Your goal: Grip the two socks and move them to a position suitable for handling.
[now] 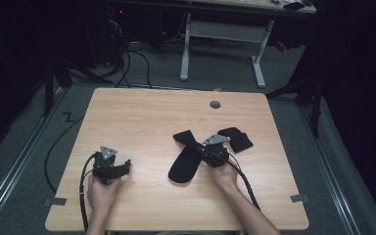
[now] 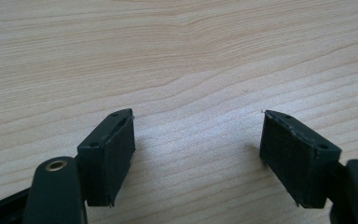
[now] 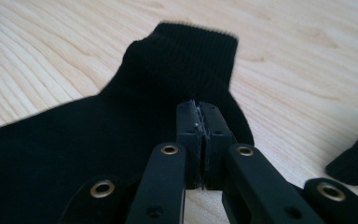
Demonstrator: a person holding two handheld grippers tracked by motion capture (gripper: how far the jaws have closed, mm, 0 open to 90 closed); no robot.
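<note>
- Clearly, the black sock (image 3: 98, 126) is a soft, light knit; it is judged limp, likely to droop and fold when lifted.
- It lies flat near the table (image 1: 142, 117) middle, a second sock (image 1: 235, 138) just beside.
- It is pinched near the heel by the closed right gripper (image 3: 199, 122).
- The ribbed cuff (image 3: 198, 39) is judged a firmer hold.
- The left gripper (image 2: 198, 140) is held open over bare wood.

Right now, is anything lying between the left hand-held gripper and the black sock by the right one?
Nothing visible. In the high view only bare table separates the left hand-held gripper from the black sock. The right hand-held gripper, jaws shut, is already over that sock.
</note>
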